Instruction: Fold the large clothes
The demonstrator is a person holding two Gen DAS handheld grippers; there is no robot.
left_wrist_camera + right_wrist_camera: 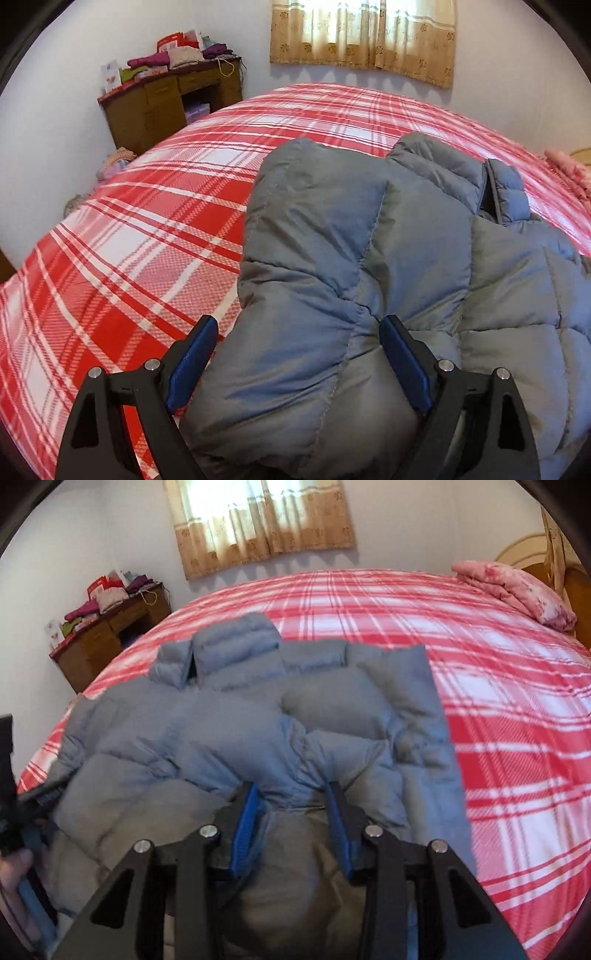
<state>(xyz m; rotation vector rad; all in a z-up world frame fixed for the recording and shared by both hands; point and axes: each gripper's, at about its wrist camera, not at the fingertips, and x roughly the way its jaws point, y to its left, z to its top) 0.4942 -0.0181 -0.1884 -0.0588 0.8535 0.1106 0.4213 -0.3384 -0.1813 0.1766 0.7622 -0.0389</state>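
Observation:
A grey quilted puffer jacket (351, 240) lies spread on a bed with a red and white plaid cover (129, 240), its collar (498, 184) toward the far side. My left gripper (299, 325) is open wide over the jacket's near left edge, and the puffy bulk fills the gap between its blue pads. In the right wrist view the jacket (221, 731) is partly folded, with its right side laid flat. My right gripper (293, 786) is shut on a bunched fold at the near edge, and creases radiate from its tips.
A wooden desk (166, 103) piled with folded clothes stands against the far left wall. A folded pink quilt (517, 587) lies by the headboard (554, 554) at the far right. A curtained window (362, 33) is behind the bed. A person's hand (16, 860) shows at the left edge.

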